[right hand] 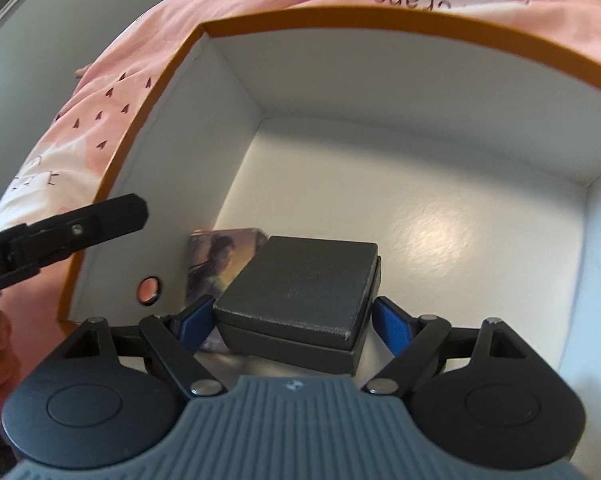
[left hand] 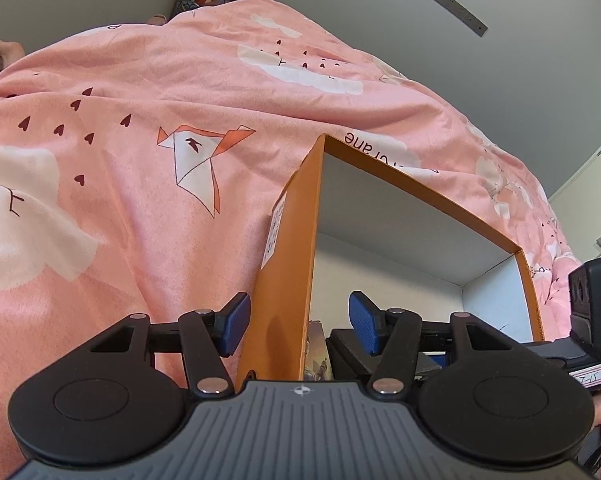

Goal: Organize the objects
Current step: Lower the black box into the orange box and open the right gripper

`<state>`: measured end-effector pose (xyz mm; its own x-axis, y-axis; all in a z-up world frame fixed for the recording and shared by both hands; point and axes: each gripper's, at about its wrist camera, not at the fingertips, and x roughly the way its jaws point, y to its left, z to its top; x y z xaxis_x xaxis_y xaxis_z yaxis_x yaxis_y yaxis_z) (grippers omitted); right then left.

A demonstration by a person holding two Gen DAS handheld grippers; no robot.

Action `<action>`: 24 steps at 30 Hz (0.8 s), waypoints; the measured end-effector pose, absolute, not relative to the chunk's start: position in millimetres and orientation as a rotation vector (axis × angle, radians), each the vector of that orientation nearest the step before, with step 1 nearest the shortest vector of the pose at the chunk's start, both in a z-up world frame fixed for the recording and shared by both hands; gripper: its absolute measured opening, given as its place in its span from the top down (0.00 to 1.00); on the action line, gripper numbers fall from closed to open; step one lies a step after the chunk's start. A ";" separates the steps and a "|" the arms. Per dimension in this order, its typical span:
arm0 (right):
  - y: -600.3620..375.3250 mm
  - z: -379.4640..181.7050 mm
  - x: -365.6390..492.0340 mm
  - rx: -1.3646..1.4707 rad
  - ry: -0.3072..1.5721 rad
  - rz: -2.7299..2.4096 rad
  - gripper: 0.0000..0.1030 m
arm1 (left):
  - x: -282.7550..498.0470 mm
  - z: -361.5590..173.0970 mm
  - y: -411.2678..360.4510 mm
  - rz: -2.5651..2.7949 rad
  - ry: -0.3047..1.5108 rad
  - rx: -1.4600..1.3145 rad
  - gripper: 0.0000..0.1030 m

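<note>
A pink bedsheet (left hand: 148, 128), printed with white clouds, small dark hearts and an origami crane, covers the bed and fills most of the left wrist view. On it stands an open orange cardboard box (left hand: 288, 264) with a white inside; in the right wrist view its orange rim (right hand: 420, 20) curves around a white floor and walls, and a small round hole (right hand: 150, 290) pierces the near left wall.

Inside the box, near that left wall, sits a dark grey lidded case (right hand: 300, 296). Just beside it, toward the corner, a small picture-printed box (right hand: 216, 256) leans behind the case, partly hidden by it.

The right hand-held gripper (right hand: 290, 320) reaches down into the box with its blue pads (right hand: 194, 322) on either side of the grey case. The left pad is at the case's side, while a narrow gap shows at the right pad, so I cannot tell whether the case is clamped or merely bracketed.

The left hand-held gripper (left hand: 298, 322) straddles the orange box's left wall, one blue pad outside and the other inside. Both pads stand clear of the cardboard, so it is released, its jaws spread. Its black finger (right hand: 116, 216) shows at the left edge of the right wrist view, above the box rim.
</note>
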<state>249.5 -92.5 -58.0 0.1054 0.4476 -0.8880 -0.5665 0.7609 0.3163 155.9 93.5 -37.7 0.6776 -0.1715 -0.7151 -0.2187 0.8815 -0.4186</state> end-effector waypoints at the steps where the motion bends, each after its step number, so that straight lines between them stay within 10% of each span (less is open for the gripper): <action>1: -92.8 -58.4 250.3 -0.106 1.270 0.749 0.17 | 155.6 -37.6 94.2 0.027 0.835 -0.508 0.38; 12: -104.4 -56.2 261.3 0.003 1.339 0.731 0.18 | 155.8 -37.1 100.1 0.018 0.833 -0.536 0.38; 24: -117.8 -75.2 266.1 0.140 1.504 0.690 0.53 | 158.6 -39.2 99.1 0.009 0.847 -0.545 0.38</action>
<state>266.1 -117.8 -75.2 -0.0815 0.4968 -0.8640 -0.3309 0.8043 0.4936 158.6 99.1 -39.2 0.6707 -0.2043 -0.7130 -0.2196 0.8635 -0.4541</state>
